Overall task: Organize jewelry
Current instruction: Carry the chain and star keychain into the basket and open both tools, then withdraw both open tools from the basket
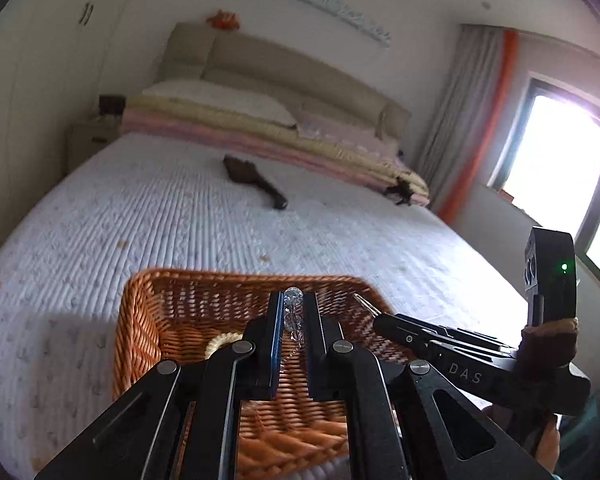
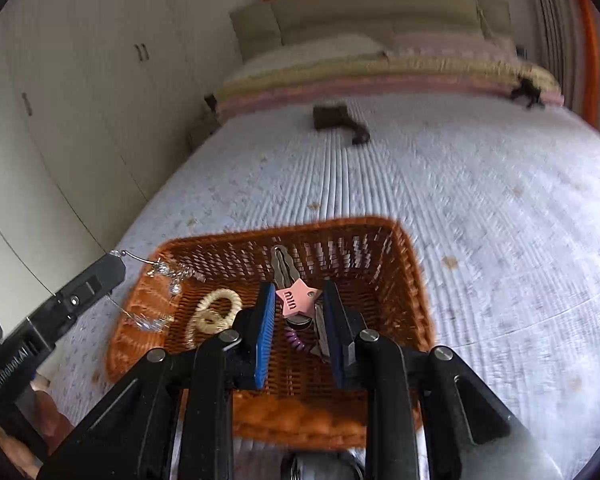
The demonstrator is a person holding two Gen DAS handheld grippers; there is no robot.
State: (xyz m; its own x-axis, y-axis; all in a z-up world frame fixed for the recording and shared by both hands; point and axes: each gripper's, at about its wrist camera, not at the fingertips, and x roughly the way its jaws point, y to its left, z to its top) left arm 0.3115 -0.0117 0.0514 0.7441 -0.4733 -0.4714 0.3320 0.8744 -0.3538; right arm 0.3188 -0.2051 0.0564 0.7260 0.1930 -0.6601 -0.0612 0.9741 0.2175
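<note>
- The left gripper (image 1: 293, 312) has its jaws nearly together, clamped on a string of clear beads (image 1: 292, 300); one round bead sits at the fingertips and more beads trail down between the pads.
- From the right wrist view the same gripper (image 2: 114, 266) comes in from the left edge, and the clear beads (image 2: 168, 276) with a thin wire dangle from its tip above the left rim of the basket.
- The right gripper (image 2: 298, 300) is closed on a bunch of keys (image 2: 286, 272) carrying a pink star tag (image 2: 296, 298); the tag sits between the two pads, one key blade sticks out ahead, and a purple coil (image 2: 294, 340) hangs below.
- In the left wrist view the right gripper (image 1: 366, 306) enters from the right, with a thin metal tip showing at its end over the basket's right side.
- The wicker basket (image 1: 140, 320) stands on the bed (image 1: 180, 220) at its near edge; both grippers are above it.
- Inside the basket, toward its left side, lies a cream bracelet (image 2: 216, 312); in the left wrist view only a part of it (image 1: 222, 340) shows beside the left finger.
- A dark brown brush (image 1: 254, 182) lies on the bed cover in the middle, well apart from the basket.
- Folded blankets (image 1: 260, 136) and a pillow (image 1: 220, 98) are stacked at the head edge, against the headboard (image 1: 280, 68).
- A small dark thing (image 1: 400, 192) lies at the far right corner of the bed by the blankets; what it is I cannot tell.
</note>
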